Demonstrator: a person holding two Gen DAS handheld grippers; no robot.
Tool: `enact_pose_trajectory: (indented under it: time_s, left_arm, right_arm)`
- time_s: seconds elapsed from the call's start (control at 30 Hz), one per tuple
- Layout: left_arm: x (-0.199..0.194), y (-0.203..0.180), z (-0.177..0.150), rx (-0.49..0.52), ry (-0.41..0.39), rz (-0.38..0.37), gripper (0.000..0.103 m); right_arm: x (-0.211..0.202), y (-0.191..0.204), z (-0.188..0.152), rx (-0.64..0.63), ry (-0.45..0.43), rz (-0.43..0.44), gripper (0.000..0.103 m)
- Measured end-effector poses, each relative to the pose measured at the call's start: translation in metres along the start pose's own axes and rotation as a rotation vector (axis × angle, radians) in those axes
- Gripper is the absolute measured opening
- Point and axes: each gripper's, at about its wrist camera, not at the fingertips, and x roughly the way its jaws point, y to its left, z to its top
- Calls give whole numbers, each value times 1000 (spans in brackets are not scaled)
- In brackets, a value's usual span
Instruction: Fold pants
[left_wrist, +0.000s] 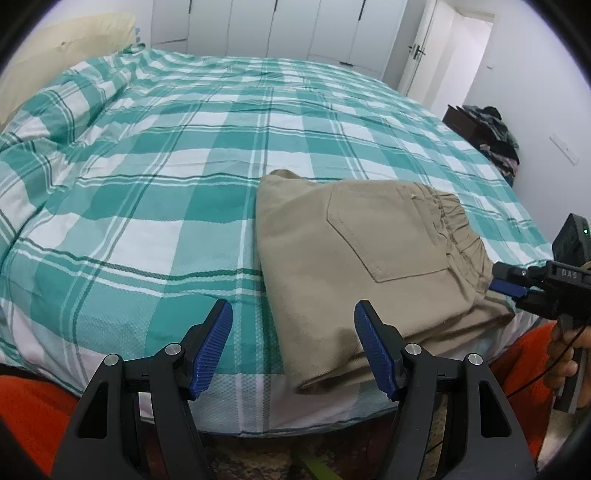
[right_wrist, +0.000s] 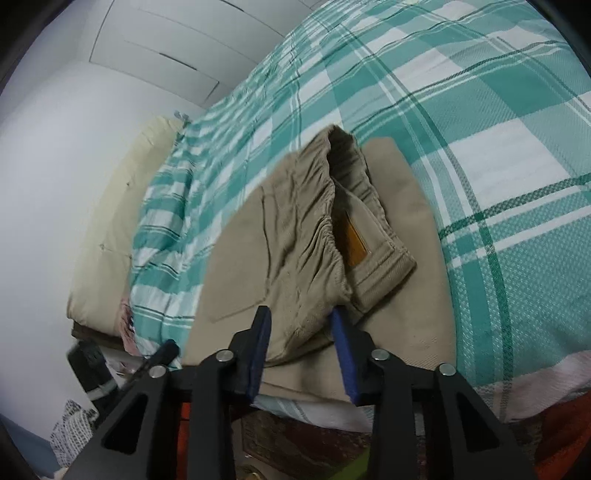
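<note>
Pants (left_wrist: 354, 266) lie folded at the bed's (left_wrist: 147, 184) near edge, right of your left tool (left_wrist: 293, 350), which gapes empty beside their left edge, while your right tool (right_wrist: 299, 347), nearer, stands narrowed around the waistband (right_wrist: 325, 236) end.

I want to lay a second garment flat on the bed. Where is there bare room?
The plaid cover lies bare left of the folded pants and beyond them toward the wardrobe. It is crowded at the near right edge, where the pants lie with the right gripper at their waistband.
</note>
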Motion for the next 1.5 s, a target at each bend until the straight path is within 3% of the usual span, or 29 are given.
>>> enact_pose_trajectory:
  time_s: [0.17,0.27,0.37,0.47,0.53,0.57,0.63,0.67,0.7,0.77,0.97,1.07,1.13,1.2,1.3,1.4,1.5]
  left_arm:
    - [5,-4,-1,12,15,4,70]
    - [2,-9,-1,25,8,6,70]
    - [7,-19,-2,77,14,23,70]
    - [30,-29,-9,141,105,45,69]
    - [33,-30,-12,133,109,43,68]
    - [31,-29,-12,128,104,38,68]
    - [28,-29,-10,129,98,32,68]
    - [28,-28,-10,125,97,27,68]
    - [29,-27,-10,116,99,22,68]
    - [31,-25,-10,101,106,11,68]
    - [31,-24,-10,96,101,1,69]
    - [24,-22,-9,82,88,-2,69]
    - [16,-22,-8,86,68,-3,69]
    - [15,-23,-9,99,67,5,71]
    - [25,-24,-11,115,101,22,71]
    - [32,-25,-13,122,126,29,72]
    - [29,-27,-14,143,113,53,72]
  right_arm:
    - [11,-6,1,35,32,-32,35]
    - [1,2,4,-5,-48,-14,12]
    - [-16,14,11,-63,-121,-11,11]
    - [-4,9,11,-79,-80,-88,11]
    - [8,-5,8,-30,-49,-101,13]
    - [6,-12,6,16,-55,-64,18]
    - [-2,-18,6,60,-66,-38,30]
    - [-6,-18,7,58,-66,-53,47]
    - [-9,-18,7,57,-61,-69,52]
    - [-7,-21,7,74,-42,-56,52]
    - [27,-15,18,22,15,-147,54]
    - [35,-17,20,17,-8,-141,37]
    - [22,-11,18,18,-45,-88,27]
    - [2,6,16,-16,-93,-44,25]
    - [-15,27,3,-114,-102,-100,25]
    - [6,-2,-14,-58,-31,-202,26]
    - [10,-18,-16,15,-45,-157,29]
